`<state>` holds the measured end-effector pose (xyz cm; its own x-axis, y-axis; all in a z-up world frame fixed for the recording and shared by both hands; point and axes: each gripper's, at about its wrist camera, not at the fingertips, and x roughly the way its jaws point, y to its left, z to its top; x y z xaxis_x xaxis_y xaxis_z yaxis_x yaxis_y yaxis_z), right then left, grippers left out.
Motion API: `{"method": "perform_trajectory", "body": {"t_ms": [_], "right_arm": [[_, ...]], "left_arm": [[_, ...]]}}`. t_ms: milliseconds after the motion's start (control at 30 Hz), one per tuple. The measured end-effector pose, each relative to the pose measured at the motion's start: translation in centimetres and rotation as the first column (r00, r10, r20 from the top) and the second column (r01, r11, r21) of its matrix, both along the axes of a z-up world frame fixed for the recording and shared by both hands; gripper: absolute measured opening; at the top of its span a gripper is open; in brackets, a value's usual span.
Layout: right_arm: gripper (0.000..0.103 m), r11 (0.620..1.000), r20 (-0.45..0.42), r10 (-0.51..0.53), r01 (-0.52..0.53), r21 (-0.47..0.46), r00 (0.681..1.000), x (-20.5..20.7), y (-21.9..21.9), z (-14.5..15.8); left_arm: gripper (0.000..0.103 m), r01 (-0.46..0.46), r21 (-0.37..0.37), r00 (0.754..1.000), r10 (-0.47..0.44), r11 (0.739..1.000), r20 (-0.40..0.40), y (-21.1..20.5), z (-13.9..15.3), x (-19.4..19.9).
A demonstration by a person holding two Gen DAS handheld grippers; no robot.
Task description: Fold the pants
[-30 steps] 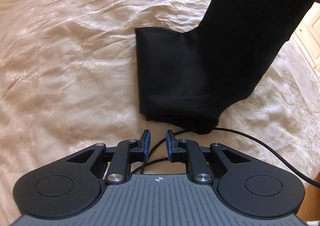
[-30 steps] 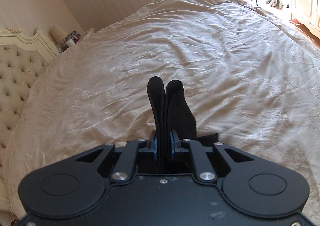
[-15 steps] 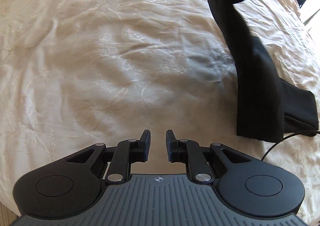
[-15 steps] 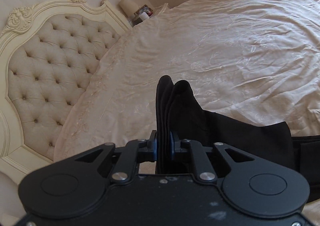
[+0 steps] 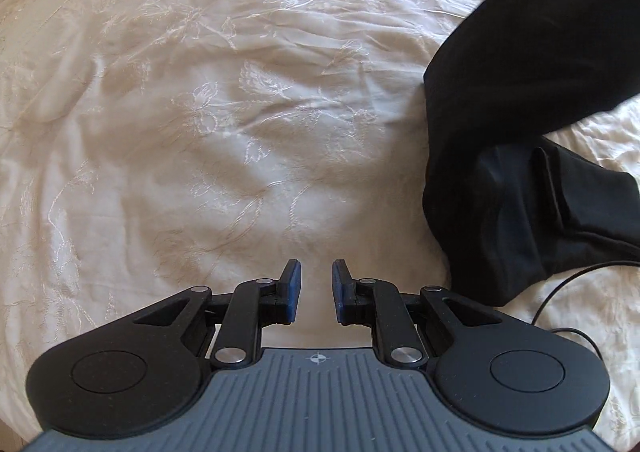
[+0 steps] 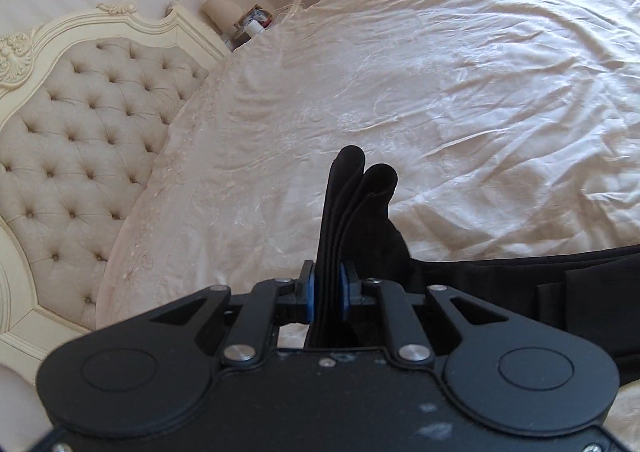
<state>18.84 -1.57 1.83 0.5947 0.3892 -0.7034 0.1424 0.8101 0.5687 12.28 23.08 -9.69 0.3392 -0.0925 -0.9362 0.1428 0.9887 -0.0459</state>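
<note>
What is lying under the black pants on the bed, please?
The pants rest on the cream bedspread; a black cable emerges from beneath their near edge. Anything else underneath is covered. The right gripper holds one end.

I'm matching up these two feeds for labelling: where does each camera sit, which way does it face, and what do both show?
Left wrist: sits on the left gripper, jaws open and empty, looking down over the bedspread, pants at right.
Right wrist: sits on the right gripper, shut on folded pants, facing the headboard.
Shared: the black pants and the cream bedspread.
</note>
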Motion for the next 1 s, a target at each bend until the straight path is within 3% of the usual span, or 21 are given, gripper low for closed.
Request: {"method": "perform_trajectory", "body": {"t_ms": [233, 400, 567, 733, 867, 933, 967, 1000], "right_arm": [[0.014, 0.974, -0.171, -0.164, 0.132, -0.186, 0.972, -6.5, -14.8, -5.4], [0.014, 0.933, -0.258, -0.205, 0.110, -0.342, 0.944, -8.4, -20.5, -10.0], [0.014, 0.951, -0.230, -0.183, 0.113, -0.288, 0.956, -8.9, -21.4, -10.5], [0.017, 0.955, -0.140, -0.146, 0.103, -0.277, 0.979, -9.1, -21.9, -10.7], [0.039, 0.925, -0.218, -0.190, 0.100, -0.367, 0.957, -8.9, -23.2, -13.4], [0.045, 0.945, -0.218, -0.185, 0.112, -0.309, 0.958, -9.5, -24.0, -13.7], [0.049, 0.950, -0.217, -0.186, 0.119, -0.289, 0.958, -9.6, -24.3, -13.8], [0.050, 0.952, -0.227, -0.188, 0.121, -0.281, 0.956, -9.7, -24.6, -14.1]], "left_arm": [[0.017, 0.053, -0.021, 0.999, -0.053, 0.998, 0.003, -5.1, 0.0, 0.0], [0.017, 0.097, -0.002, 0.995, -0.097, 0.995, -0.013, -8.6, -0.5, -0.3], [0.017, 0.135, 0.020, 0.991, -0.135, 0.991, 0.004, -11.7, -0.2, -0.3], [0.019, 0.184, 0.022, 0.982, -0.185, 0.983, 0.038, -15.2, 0.4, 0.2], [0.033, 0.244, -0.002, 0.968, -0.244, 0.970, 0.066, -17.9, 0.5, 0.8], [0.050, 0.282, 0.002, 0.956, -0.282, 0.959, 0.078, -19.2, 0.2, 1.1], [0.064, 0.295, 0.007, 0.952, -0.294, 0.956, 0.080, -19.7, 0.0, 1.3], [0.067, 0.305, 0.016, 0.949, -0.305, 0.952, 0.084, -20.2, -0.3, 1.5]]}}
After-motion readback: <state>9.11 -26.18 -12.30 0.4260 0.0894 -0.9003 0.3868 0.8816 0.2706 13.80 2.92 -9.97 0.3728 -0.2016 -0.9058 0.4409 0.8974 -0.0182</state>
